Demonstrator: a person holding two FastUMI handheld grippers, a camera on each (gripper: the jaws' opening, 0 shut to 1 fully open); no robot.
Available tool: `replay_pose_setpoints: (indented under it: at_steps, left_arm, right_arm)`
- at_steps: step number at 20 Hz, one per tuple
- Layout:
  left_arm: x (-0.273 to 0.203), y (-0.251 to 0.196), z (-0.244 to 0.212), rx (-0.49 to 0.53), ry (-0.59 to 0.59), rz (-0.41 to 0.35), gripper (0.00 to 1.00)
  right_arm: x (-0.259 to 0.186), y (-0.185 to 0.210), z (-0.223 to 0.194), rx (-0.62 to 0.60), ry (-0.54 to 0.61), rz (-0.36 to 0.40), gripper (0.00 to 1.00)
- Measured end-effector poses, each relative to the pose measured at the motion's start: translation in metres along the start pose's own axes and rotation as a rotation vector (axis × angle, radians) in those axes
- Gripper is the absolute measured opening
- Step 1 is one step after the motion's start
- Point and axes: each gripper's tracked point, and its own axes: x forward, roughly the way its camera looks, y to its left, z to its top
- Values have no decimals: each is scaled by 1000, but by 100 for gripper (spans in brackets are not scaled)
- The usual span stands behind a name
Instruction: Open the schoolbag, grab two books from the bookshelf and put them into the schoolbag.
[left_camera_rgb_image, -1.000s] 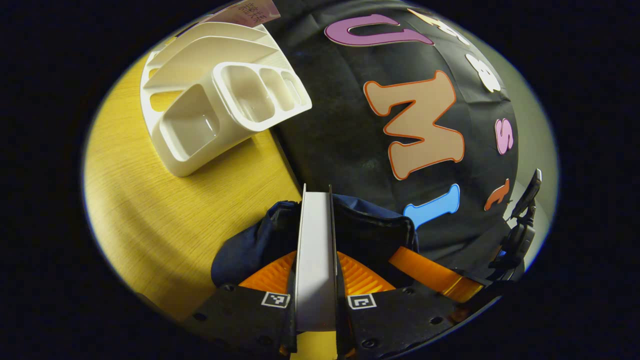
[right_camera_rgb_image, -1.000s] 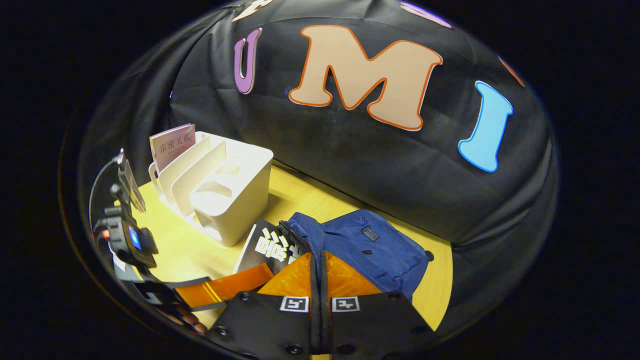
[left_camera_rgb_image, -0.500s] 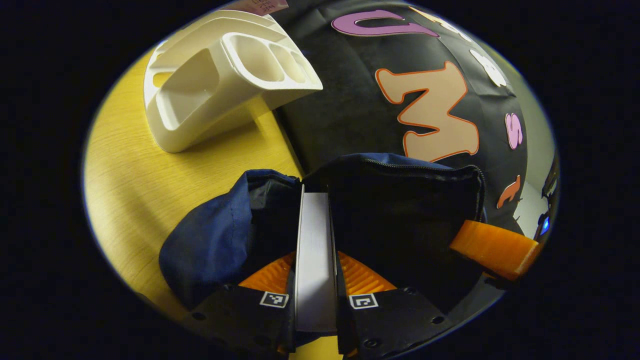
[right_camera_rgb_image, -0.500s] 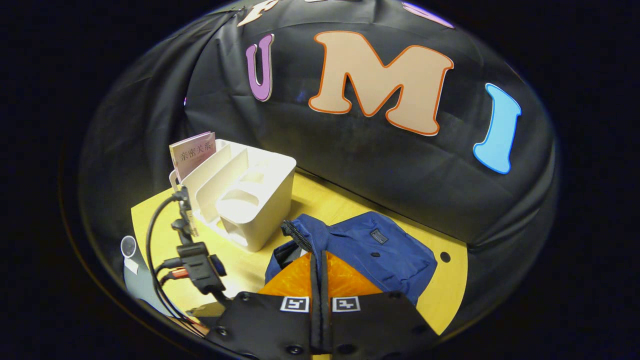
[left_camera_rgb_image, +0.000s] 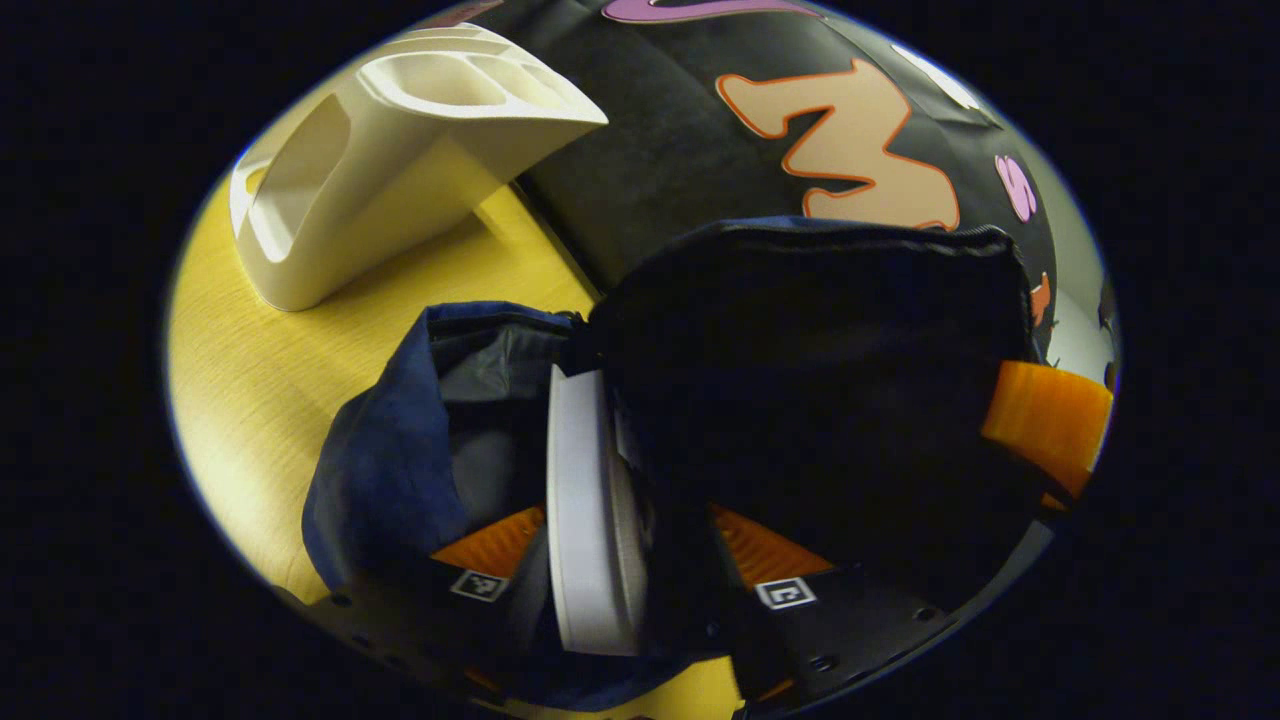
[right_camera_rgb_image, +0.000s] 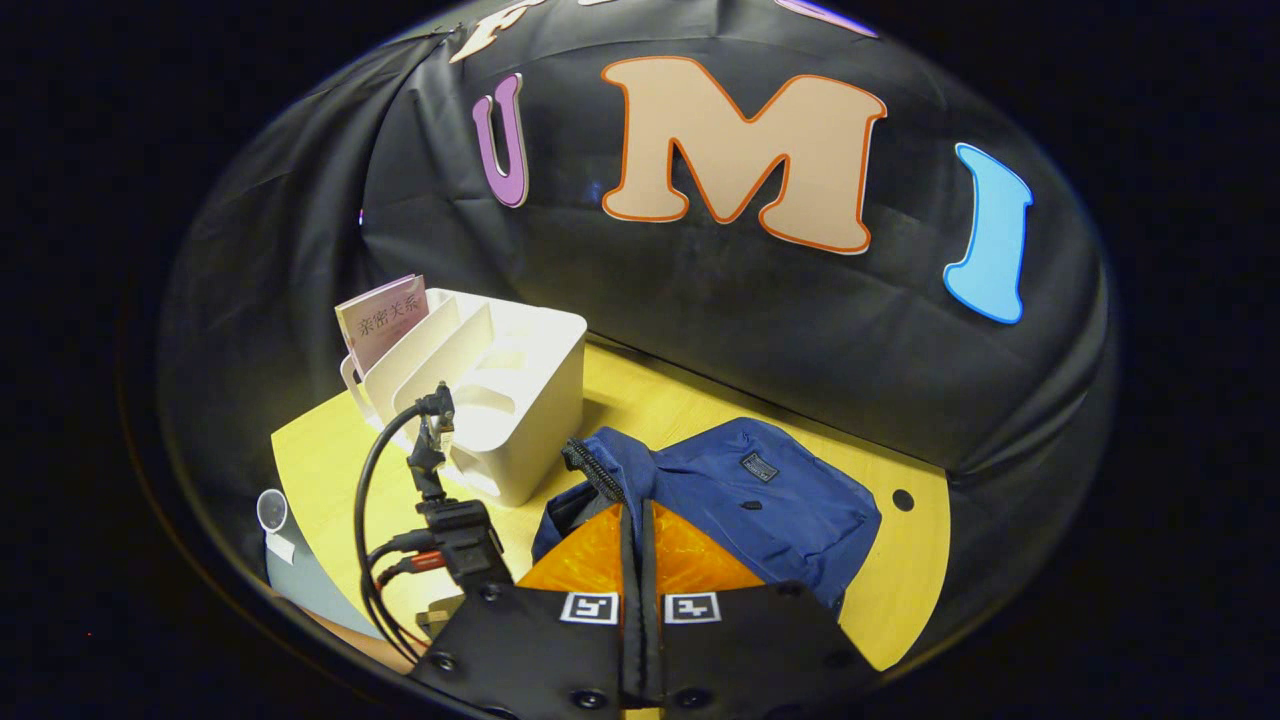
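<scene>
The left gripper (left_camera_rgb_image: 610, 540) was opened wide around a book (left_camera_rgb_image: 585, 520) standing inside the open bag (left_camera_rgb_image: 400, 470). The right gripper (right_camera_rgb_image: 632, 560) was clamped on the bag's edge (right_camera_rgb_image: 600, 475). Another book (right_camera_rgb_image: 380, 320) stood in the shelf (right_camera_rgb_image: 500, 400) on the table (right_camera_rgb_image: 330, 460).

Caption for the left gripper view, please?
Left gripper open around a book inside the open schoolbag, bookshelf behind on the table.

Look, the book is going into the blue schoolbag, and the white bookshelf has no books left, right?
Not quite. The book is going into the blue schoolbag, but the white bookshelf still holds one pink book at its far end, as the right gripper view shows.
</scene>
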Motion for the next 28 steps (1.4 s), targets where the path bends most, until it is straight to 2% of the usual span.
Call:
replay_pose_setpoints:
  at_steps: [2,5,6,7,10,15,18,19,20,22,27,28]
  left_arm:
    - [-16,-1,-7,48,47,21,95]
    - [-43,5,0,94,67,52,95]
    - [-53,5,7,107,61,58,91]
    - [-58,4,12,120,58,65,96]
    - [-91,-7,37,174,31,57,96]
    - [-145,-25,106,275,-68,62,95]
    - [-171,-23,149,285,-138,88,95]
    - [-178,-20,165,279,-153,99,91]
    - [-184,-18,180,274,-163,105,95]
    - [-195,-14,208,269,-187,116,95]
    - [-217,20,278,309,-212,209,95]
    - [-223,26,294,333,-217,231,91]
  right_arm:
    - [0,-4,-1,16,-1,3,3]
    - [-3,-8,0,30,-12,9,3]
    - [-3,-10,1,37,-12,12,3]
    - [-3,-11,0,44,-12,14,3]
    - [-4,-16,4,60,-22,20,3]
    - [-4,-15,4,57,-26,31,3]
    - [-2,-14,4,50,-21,29,2]
    - [-1,-13,3,46,-20,26,3]
    - [-2,-13,4,40,-18,21,3]
    - [-1,-12,3,42,-14,10,3]
    - [0,-17,4,65,-3,-40,3]
    - [1,-18,4,67,-1,-50,3]
